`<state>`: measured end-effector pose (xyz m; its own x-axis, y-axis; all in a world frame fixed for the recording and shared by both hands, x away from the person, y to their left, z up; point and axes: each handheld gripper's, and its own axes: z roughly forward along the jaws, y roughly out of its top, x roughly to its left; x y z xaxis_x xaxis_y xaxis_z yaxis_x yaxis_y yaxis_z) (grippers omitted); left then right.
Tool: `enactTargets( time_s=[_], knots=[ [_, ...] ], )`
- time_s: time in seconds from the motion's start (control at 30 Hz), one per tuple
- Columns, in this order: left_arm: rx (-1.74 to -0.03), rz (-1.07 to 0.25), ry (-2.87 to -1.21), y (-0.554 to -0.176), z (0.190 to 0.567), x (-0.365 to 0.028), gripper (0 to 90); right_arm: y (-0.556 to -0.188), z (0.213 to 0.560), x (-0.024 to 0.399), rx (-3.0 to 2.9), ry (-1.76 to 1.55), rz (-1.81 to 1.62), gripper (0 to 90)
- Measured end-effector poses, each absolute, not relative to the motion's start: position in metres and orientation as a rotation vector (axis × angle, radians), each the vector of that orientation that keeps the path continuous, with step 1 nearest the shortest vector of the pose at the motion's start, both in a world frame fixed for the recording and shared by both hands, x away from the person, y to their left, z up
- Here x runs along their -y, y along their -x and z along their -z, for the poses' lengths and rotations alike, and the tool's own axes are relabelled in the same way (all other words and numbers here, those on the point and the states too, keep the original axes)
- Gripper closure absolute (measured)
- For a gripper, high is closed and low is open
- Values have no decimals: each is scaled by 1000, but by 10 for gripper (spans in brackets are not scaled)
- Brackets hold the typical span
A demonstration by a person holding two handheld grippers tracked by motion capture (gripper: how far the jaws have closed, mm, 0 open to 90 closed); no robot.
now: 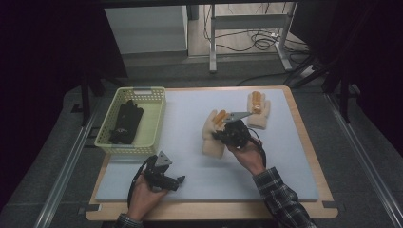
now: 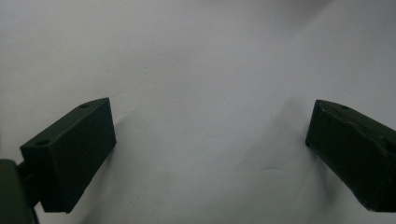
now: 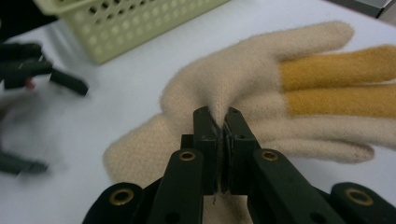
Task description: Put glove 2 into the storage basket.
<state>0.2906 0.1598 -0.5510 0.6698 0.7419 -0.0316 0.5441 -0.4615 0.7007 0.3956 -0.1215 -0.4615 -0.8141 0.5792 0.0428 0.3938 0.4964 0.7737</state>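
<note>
My left gripper [image 1: 177, 181] rests low by the table edge, jaws spread, holding nothing — my right gripper [image 3: 223, 122] pinches the fuzzy cream-and-orange knitted glove [image 3: 261, 88], angled toward the pale yellow perforated plastic basket [image 1: 153, 114].

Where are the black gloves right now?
The black gloves lie inside the yellow-green basket at the table's far left in the high view, ahead of the left gripper and left of the cream gloves.

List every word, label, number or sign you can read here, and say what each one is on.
None: no readable text.
The yellow basket, the black gloves in it, both cream gloves, the grippers and the white table mat carry no legible lettering or labels.
</note>
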Motion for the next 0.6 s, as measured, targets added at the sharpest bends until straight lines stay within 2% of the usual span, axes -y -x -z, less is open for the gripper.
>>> enactTargets(
  time_s=[0.17, 0.2, 0.27, 0.37, 0.6],
  knots=[
    [-989, -362, -2181, -290, 551, -160, 18, -374, 478, 120, -2558, -806, -1163, 826],
    [-990, -362, -2180, -290, 551, -160, 18, -373, 483, 120, -2573, -811, -1159, 785],
    [-989, -362, -2181, -290, 551, -160, 18, -370, 493, 119, -2591, -820, -1159, 634],
    [-989, -363, -2181, -290, 551, -160, 18, -370, 498, 125, -2568, -845, -1191, 498],
    [-990, -362, -2180, -290, 551, -160, 18, -375, 498, 147, -2532, -891, -1182, 503]
  ],
)
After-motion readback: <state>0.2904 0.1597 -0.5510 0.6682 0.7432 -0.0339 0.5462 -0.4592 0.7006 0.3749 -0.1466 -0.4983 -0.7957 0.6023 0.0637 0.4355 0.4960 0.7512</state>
